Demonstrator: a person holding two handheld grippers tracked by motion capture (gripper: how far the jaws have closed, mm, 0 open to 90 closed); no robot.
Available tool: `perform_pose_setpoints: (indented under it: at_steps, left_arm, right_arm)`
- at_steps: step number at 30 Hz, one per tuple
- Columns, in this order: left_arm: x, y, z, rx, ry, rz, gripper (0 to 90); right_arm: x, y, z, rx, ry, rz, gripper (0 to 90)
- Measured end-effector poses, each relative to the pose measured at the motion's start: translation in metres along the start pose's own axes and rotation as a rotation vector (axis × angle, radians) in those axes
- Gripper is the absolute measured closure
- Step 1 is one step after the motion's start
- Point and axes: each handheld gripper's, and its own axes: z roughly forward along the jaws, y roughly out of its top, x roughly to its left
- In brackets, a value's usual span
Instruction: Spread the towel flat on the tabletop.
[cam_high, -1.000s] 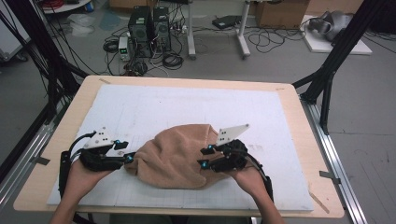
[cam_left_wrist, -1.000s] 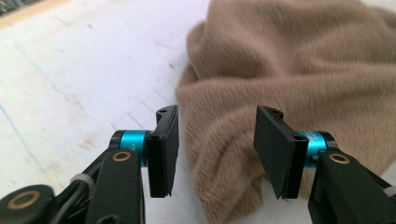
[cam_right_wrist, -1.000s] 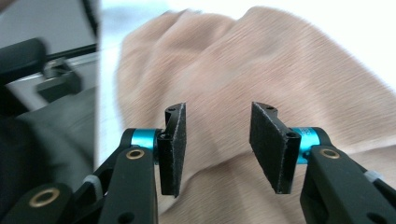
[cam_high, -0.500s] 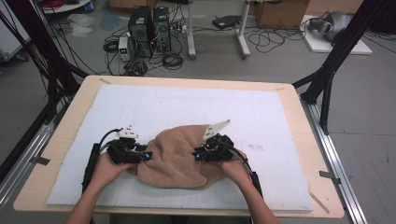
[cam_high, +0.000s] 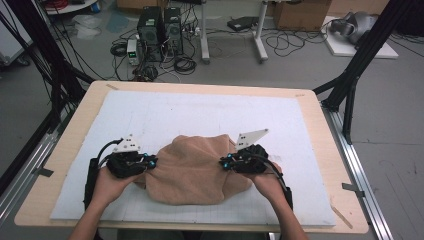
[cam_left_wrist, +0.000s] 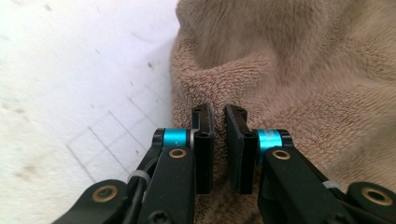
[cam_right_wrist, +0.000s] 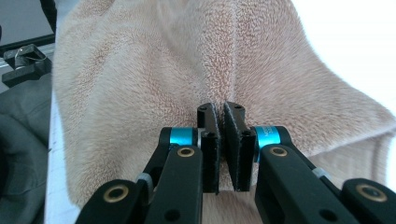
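One crumpled tan terry-cloth towel (cam_high: 192, 170), bunched up on the white gridded mat (cam_high: 200, 115) near the front of the wooden table (cam_high: 320, 130). Two grippers: left gripper (cam_high: 150, 162) on its left edge, fingers (cam_left_wrist: 204, 140) just closed, pinching a fold. Right gripper (cam_high: 223, 162) same deal on the right edge, pinching a ridge.

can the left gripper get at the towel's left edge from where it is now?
Looks like yes: the left gripper is already at that edge of the tan towel, jaws closed on a pinched fold of it, nothing in between.
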Motion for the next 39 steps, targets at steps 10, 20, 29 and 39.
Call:
perform_pose_setpoints:
  at_steps: [10, 20, 29, 39]
  left_arm:
    - [-0.023, -0.002, -0.007, -0.023, -0.031, 0.039, 82.0]
    - [-0.052, -0.029, 0.006, 0.043, -0.094, 0.071, 81.8]
    - [-0.055, -0.033, 0.008, 0.044, -0.103, 0.066, 80.4]
    - [-0.044, -0.019, -0.005, -0.01, -0.113, 0.047, 58.7]
  right_arm:
    - [0.02, -0.018, -0.019, 0.046, -0.006, -0.029, 85.4]
    - [0.043, -0.063, 0.002, 0.128, 0.038, 0.014, 85.4]
    - [0.041, -0.062, -0.005, 0.05, 0.078, 0.037, 71.9]
    - [0.011, -0.041, -0.021, -0.046, -0.025, 0.105, 55.1]
